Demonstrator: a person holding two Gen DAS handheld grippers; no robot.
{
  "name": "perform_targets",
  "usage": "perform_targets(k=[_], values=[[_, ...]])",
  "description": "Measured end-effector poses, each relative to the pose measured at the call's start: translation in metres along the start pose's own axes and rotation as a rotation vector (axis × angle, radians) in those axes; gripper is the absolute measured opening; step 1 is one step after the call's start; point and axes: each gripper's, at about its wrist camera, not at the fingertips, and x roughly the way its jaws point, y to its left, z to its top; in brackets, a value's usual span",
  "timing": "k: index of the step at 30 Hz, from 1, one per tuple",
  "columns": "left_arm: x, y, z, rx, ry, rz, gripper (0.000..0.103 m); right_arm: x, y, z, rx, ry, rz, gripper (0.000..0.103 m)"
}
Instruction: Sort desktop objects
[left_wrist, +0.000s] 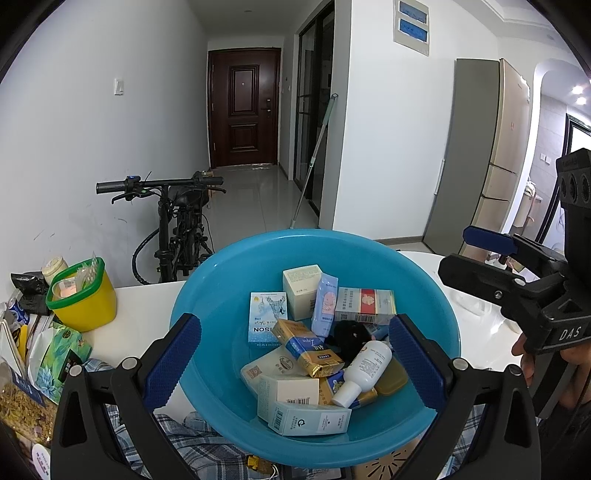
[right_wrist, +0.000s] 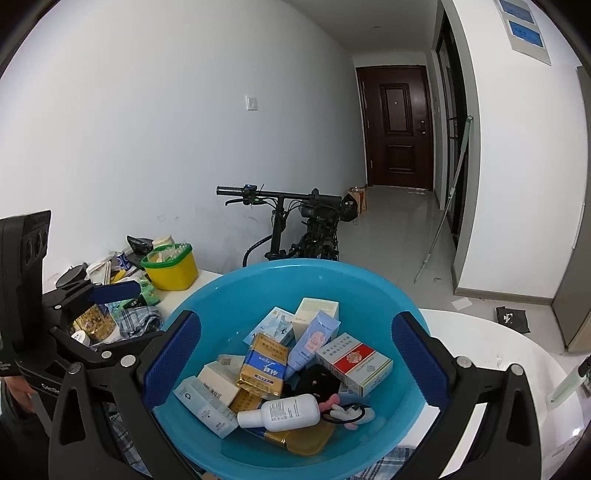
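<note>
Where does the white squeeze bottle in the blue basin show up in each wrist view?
Left wrist: white squeeze bottle lies right of centre in the blue basin, cap toward lower left.
Right wrist: white squeeze bottle lies low in the centre, cap pointing left.
Shared landmark: red-and-white box.

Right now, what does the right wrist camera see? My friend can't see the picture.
A blue basin full of small boxes and a white bottle sits between the right gripper's open blue fingers. Behind it stand a yellow tub and a black bike.
</note>
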Motion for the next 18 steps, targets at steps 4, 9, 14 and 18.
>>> perform_targets(k=[4,9,14,18], values=[[0.000,0.000,0.000,-0.001,-0.002,-0.001,0.103,0.000,0.000,0.000,0.002,-0.002,-0.003,0.103],[0.000,-0.001,0.000,0.000,0.001,0.000,0.103,0.002,0.000,0.000,-0.008,0.008,-0.020,0.103],[0.000,-0.001,0.000,0.003,0.000,0.002,0.103,-0.002,0.004,0.001,-0.032,-0.010,-0.070,0.103],[-0.002,0.000,0.001,0.002,-0.005,0.005,0.103,-0.008,0.003,0.003,-0.026,-0.018,-0.059,0.103]])
